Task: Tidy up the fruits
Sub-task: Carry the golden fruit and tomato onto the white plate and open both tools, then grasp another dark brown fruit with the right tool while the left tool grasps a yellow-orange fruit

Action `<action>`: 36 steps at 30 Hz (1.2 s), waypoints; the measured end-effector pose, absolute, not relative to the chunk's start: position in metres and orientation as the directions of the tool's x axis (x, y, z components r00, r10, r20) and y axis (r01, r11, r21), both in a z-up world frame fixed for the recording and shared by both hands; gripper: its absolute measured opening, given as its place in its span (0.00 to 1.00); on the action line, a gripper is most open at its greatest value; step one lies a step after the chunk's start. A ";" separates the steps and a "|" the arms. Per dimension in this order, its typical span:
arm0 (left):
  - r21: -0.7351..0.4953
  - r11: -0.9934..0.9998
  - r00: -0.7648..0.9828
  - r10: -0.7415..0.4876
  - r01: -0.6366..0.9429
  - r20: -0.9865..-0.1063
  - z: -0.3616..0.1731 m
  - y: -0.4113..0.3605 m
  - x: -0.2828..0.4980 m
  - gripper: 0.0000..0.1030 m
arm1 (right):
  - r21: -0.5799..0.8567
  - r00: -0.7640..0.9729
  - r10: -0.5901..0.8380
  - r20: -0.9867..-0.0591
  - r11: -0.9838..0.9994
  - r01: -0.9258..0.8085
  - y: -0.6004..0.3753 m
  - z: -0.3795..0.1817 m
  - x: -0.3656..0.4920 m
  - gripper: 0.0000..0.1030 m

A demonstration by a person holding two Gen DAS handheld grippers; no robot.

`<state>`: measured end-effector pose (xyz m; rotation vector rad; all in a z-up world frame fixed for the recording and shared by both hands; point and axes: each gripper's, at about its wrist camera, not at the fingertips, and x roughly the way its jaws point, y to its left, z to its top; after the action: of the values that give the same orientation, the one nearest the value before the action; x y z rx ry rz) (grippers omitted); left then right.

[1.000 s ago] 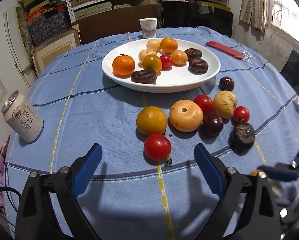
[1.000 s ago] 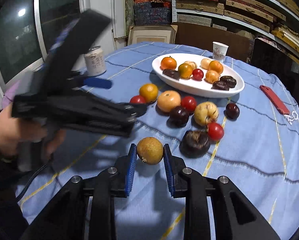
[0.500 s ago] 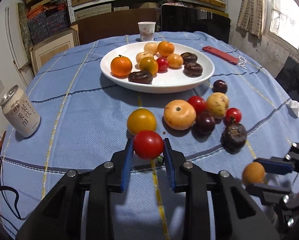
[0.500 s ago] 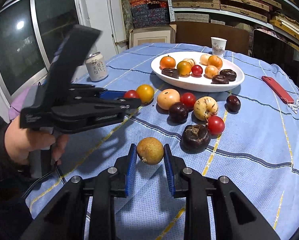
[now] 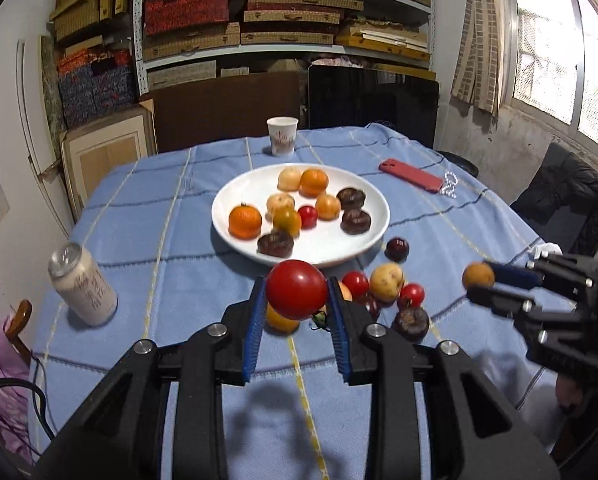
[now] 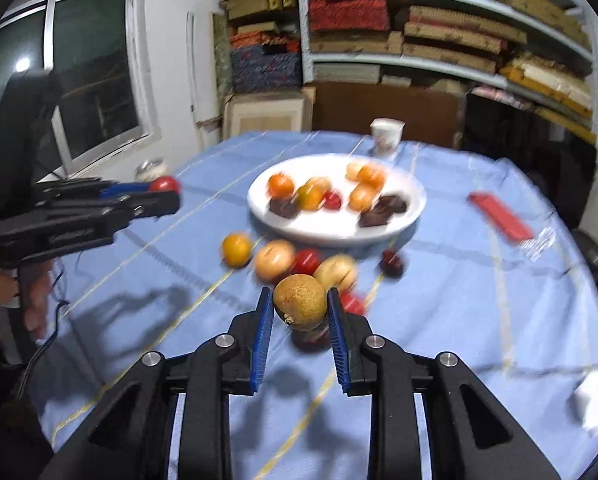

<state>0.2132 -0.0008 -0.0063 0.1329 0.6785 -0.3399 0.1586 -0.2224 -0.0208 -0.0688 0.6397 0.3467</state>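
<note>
Two grippers each pinch one fruit above the table. Left gripper (image 5: 297,300), frame centre, clamps a glossy red tomato (image 5: 296,289). Right gripper (image 6: 299,312) clamps a dull, rough brown fruit (image 6: 300,301). Only the left view shows the can (image 5: 84,285) sharply, lower left; the right view is blurred. Plate (image 5: 235,196), upper centre, holds nine fruits.

Glossy tomato (image 5: 297,295); rough matt brown fruit (image 6: 300,301); woven cloth (image 5: 179,216) (glazed white plate (image 5: 375,216)).
</note>
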 end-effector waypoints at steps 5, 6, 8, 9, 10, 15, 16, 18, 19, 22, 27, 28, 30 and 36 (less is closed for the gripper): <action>0.006 0.936 0.728 -0.270 0.352 -0.630 0.016 -0.012 0.264 0.28 | -0.010 0.771 0.258 -0.583 0.946 -0.324 -0.229 0.012 0.213 0.27; 0.013 0.939 0.733 -0.260 0.343 -0.628 0.018 -0.015 0.276 0.28 | -0.019 0.767 0.248 -0.592 0.947 -0.320 -0.229 0.014 0.233 0.27; 0.006 0.941 0.733 -0.259 0.338 -0.629 0.018 -0.024 0.306 0.28 | -0.030 0.761 0.225 -0.608 0.952 -0.305 -0.228 0.013 0.263 0.27; -0.005 0.944 0.725 -0.257 0.330 -0.639 0.016 -0.027 0.320 0.28 | -0.035 0.759 0.215 -0.615 0.953 -0.299 -0.227 0.012 0.274 0.27; -0.010 0.946 0.720 -0.252 0.323 -0.647 0.013 -0.029 0.331 0.28 | -0.040 0.756 0.206 -0.622 0.955 -0.294 -0.226 0.010 0.288 0.27; 0.018 0.955 0.696 -0.202 0.295 -0.689 -0.015 -0.048 0.388 0.28 | -0.074 0.735 0.173 -0.656 0.954 -0.290 -0.214 -0.010 0.339 0.27; 0.022 0.955 0.687 -0.195 0.294 -0.700 -0.022 -0.051 0.396 0.28 | -0.076 0.732 0.173 -0.659 0.953 -0.293 -0.211 -0.013 0.344 0.27; 0.033 0.955 0.680 -0.186 0.295 -0.709 -0.033 -0.055 0.406 0.31 | -0.087 0.727 0.162 -0.667 0.953 -0.292 -0.208 -0.024 0.355 0.27; 0.044 0.955 0.681 -0.175 0.292 -0.711 -0.038 -0.056 0.410 0.37 | -0.091 0.724 0.155 -0.672 0.953 -0.288 -0.207 -0.028 0.359 0.35; 0.063 0.968 0.716 -0.134 0.242 -0.685 -0.045 -0.049 0.415 0.69 | -0.108 0.738 0.122 -0.664 0.961 -0.256 -0.206 -0.035 0.365 0.57; 0.032 0.972 0.716 -0.150 0.234 -0.682 -0.040 -0.031 0.402 0.74 | -0.093 0.749 0.143 -0.647 0.960 -0.264 -0.212 -0.028 0.344 0.57; 0.021 0.971 0.715 -0.160 0.238 -0.681 -0.036 -0.026 0.392 0.74 | -0.077 0.750 0.159 -0.642 0.960 -0.269 -0.215 -0.025 0.336 0.57; -0.009 0.970 0.713 -0.186 0.245 -0.676 -0.031 -0.017 0.372 0.78 | -0.055 0.755 0.190 -0.628 0.956 -0.287 -0.222 -0.019 0.309 0.57; 0.014 0.940 0.690 -0.239 0.340 -0.683 -0.030 -0.006 0.290 0.81 | -0.045 0.716 0.232 -0.659 0.937 -0.345 -0.224 -0.033 0.217 0.58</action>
<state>0.2899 -0.0062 -0.0304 0.1435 0.7419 -0.3250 0.2167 -0.2244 -0.0332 -0.1694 0.7041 0.3213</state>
